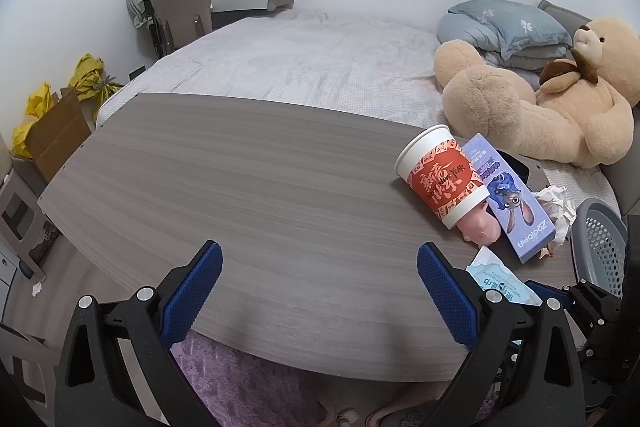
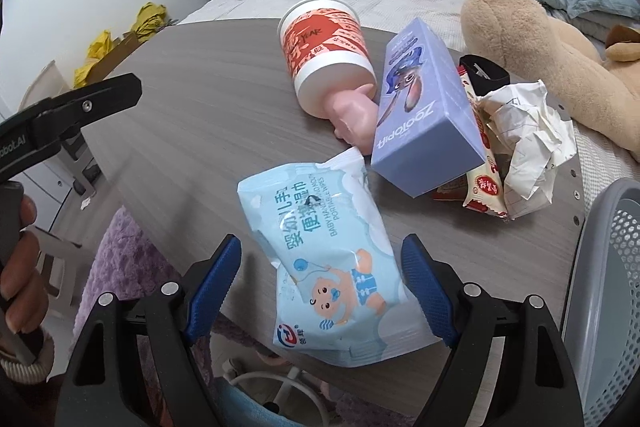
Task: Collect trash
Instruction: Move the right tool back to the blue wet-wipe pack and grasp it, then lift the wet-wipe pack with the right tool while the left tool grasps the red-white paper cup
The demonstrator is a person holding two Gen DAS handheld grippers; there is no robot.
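Both right gripper [image 2: 320, 291] fingers [image 2: 214, 283] angle down, seemingly straddling wipes pack [image 2: 320, 247].

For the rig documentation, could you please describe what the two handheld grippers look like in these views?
Both look alike. The left gripper and the right gripper have black plastic frames with triangular cut-outs, silver round fasteners at the pivots, and blue finger pads with a fine knurled texture. Seen from the right wrist view, the left one's black body carries white lettering, partly cut off. No cables show.

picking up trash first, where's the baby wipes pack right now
In the right wrist view the baby wipes pack lies at the table's near edge, just before the purple Zootopia box.
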